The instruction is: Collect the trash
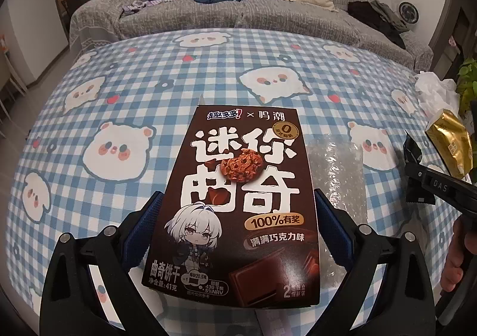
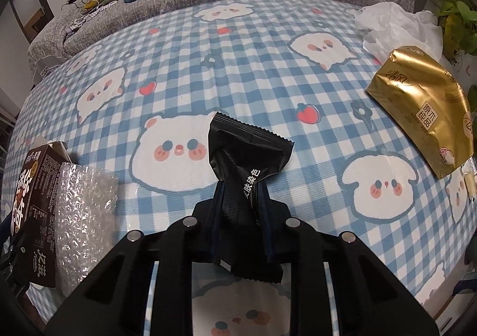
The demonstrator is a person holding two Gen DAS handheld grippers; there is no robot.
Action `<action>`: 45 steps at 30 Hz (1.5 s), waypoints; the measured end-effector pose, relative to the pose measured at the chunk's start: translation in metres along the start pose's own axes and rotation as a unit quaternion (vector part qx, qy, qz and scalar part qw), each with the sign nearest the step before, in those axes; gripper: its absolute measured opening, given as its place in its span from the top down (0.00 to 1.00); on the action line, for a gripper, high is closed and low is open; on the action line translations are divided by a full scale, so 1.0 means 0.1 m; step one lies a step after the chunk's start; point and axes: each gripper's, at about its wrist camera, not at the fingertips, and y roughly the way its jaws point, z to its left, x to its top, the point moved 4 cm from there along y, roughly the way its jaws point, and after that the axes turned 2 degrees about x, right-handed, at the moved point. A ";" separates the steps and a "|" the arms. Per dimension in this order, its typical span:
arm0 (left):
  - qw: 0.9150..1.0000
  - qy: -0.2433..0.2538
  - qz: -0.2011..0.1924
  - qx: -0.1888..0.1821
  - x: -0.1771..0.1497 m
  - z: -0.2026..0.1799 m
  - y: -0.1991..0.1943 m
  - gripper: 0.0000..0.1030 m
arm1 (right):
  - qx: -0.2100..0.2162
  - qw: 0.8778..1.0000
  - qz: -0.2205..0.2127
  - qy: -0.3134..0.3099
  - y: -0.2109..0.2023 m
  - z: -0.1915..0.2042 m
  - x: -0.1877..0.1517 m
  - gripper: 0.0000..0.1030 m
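Observation:
A brown cookie box [image 1: 241, 199] with white lettering is clamped between the blue pads of my left gripper [image 1: 238, 210], held above the checked tablecloth. The same box [image 2: 32, 210] shows at the left edge of the right wrist view. My right gripper [image 2: 240, 187] is shut on a crumpled black wrapper [image 2: 244, 154], which is pinched at its waist and fans out beyond the fingertips. In the left wrist view that gripper [image 1: 417, 175] and the black wrapper [image 1: 413, 151] appear at the right.
A sheet of bubble wrap [image 2: 80, 213] lies beside the box. A gold tissue pack [image 2: 423, 115] and a crumpled white plastic bag [image 2: 396, 26] sit at the table's right, near a green plant [image 2: 456, 11]. A grey sofa [image 1: 238, 17] with clothes stands behind the table.

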 end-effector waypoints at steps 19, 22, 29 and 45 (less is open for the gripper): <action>1.000 0.003 -0.023 0.001 -0.40 0.01 -0.61 0.10 | 0.018 0.999 -0.036 -0.032 -0.62 0.20 -0.45 0.80; 1.000 -0.002 -0.028 0.001 -0.49 0.04 -0.72 0.10 | 0.021 0.998 -0.043 -0.037 -0.73 0.23 -0.54 0.80; 0.999 -0.008 -0.034 -0.001 -0.71 0.08 -0.93 0.10 | 0.029 0.997 -0.054 -0.048 -0.96 0.28 -0.79 0.80; 0.999 -0.017 -0.039 0.004 -1.17 0.21 -1.28 0.10 | 0.045 0.992 -0.085 -0.076 -1.40 0.50 -1.31 0.80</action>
